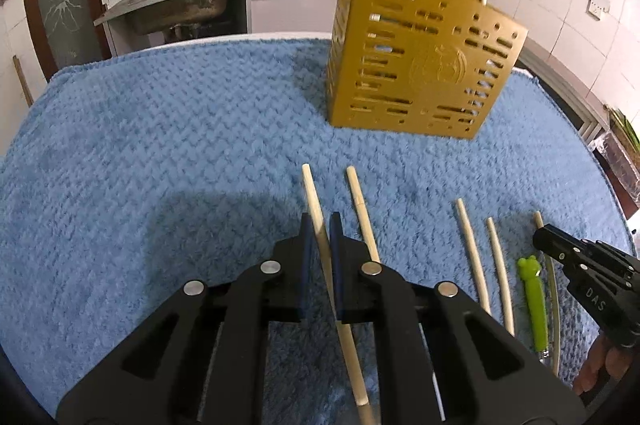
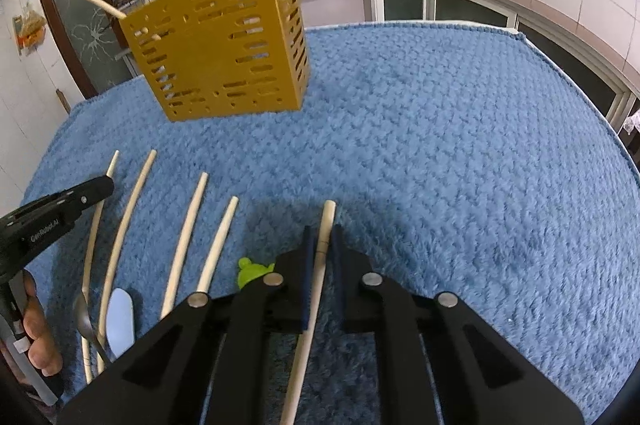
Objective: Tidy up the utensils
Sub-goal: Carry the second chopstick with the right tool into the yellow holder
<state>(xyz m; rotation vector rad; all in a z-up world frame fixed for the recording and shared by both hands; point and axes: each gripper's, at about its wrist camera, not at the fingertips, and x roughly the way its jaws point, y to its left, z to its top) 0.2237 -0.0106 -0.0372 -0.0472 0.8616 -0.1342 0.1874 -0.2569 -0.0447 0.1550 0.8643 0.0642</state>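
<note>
A yellow slotted utensil holder stands at the far side of a blue towel, with chopsticks poking out of it. Pale chopsticks lie in a row on the towel. My left gripper is shut on the leftmost chopstick, whose tip sticks out past the blue pads. My right gripper is shut on the rightmost chopstick. Three loose chopsticks lie between the two grippers. A green frog-handled utensil lies just left of the right gripper.
The blue towel covers the table. A metal spoon and a pale spoon lie near the front edge by the person's hand. A kitchen sink and stove stand behind the table.
</note>
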